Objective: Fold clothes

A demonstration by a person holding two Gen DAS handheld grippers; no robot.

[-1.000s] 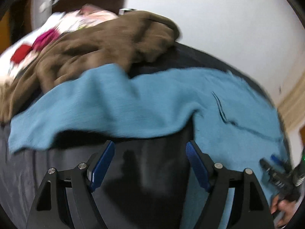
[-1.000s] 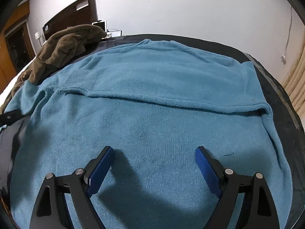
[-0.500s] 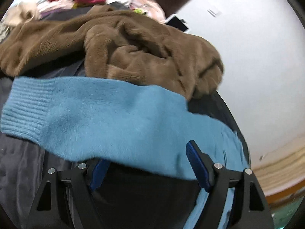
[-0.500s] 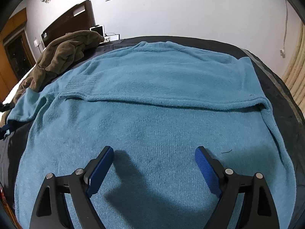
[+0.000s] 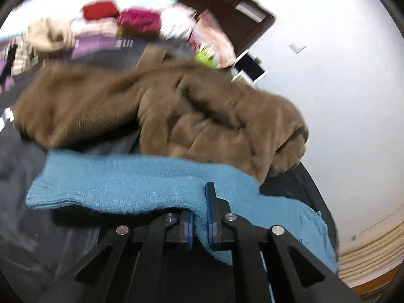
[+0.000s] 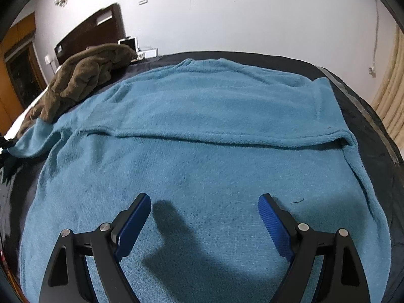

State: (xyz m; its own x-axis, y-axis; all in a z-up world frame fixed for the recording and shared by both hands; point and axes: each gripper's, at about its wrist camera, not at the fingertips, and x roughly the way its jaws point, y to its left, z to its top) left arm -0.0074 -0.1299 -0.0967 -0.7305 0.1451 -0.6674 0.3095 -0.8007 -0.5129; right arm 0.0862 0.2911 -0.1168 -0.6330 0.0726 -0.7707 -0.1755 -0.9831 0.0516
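Observation:
A blue knit sweater (image 6: 202,136) lies spread flat on a dark bed cover, with one sleeve folded across its upper body. Its other sleeve (image 5: 121,186) stretches to the left, and my left gripper (image 5: 199,214) is shut on that sleeve's lower edge, the fabric pinched between the blue pads. In the right wrist view the sleeve (image 6: 32,139) runs off toward the left edge. My right gripper (image 6: 204,214) hovers open above the sweater's lower body with nothing between its fingers.
A crumpled brown fleece garment (image 5: 176,111) (image 6: 83,78) lies just behind the sleeve. Beyond it sit red, pink and beige clothes (image 5: 121,22) and a dark headboard (image 6: 93,32). A white device (image 5: 251,68) stands by the wall. Curtains (image 6: 391,91) hang on the right.
My left gripper has closed on the blue sleeve's edge, after standing open around it half a second ago. The right gripper stays open and has barely moved over the sweater.

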